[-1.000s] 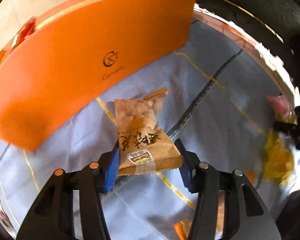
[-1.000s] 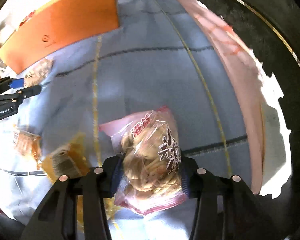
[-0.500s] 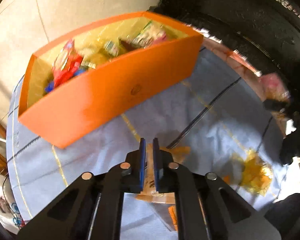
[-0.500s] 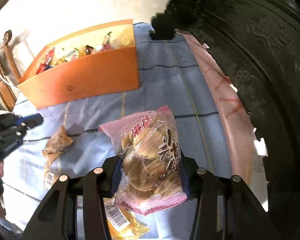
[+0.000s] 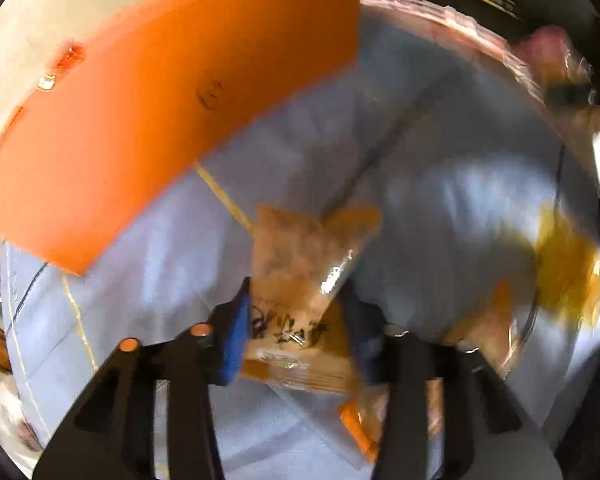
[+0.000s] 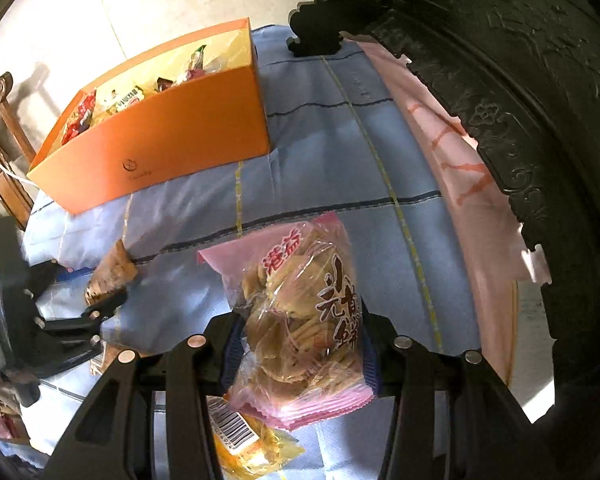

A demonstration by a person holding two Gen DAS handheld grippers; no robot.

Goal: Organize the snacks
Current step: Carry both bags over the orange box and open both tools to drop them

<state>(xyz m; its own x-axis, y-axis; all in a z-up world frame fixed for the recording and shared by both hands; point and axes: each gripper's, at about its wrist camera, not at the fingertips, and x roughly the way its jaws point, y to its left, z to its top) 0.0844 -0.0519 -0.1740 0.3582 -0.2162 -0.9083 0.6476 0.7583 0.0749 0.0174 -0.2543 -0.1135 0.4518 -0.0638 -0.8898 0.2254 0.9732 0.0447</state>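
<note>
Snacks: my right gripper (image 6: 300, 344) pinched the light, crinkly, fragile cookie bag (image 6: 300, 316) mid-body; my left gripper (image 5: 296, 320), jaws opening, straddled the slippery brown packet (image 5: 296, 280).

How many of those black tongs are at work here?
2. The right tongs grip the pink cracker bag; the left tongs, jaws opening, straddle a brown packet. None seems hidden.

Left wrist view: looks steeply down along its fingers (image 5: 236, 332), close over the blue cloth (image 5: 440, 200); picture blurred, so detail is probably unreliable. Right wrist view: also tilted down, set somewhat farther back, sharp. Both take in the orange box (image 5: 148, 120) (image 6: 172, 140), the cloth (image 6: 320, 140), and the brown packet (image 5: 296, 280) (image 6: 110, 274).
</note>
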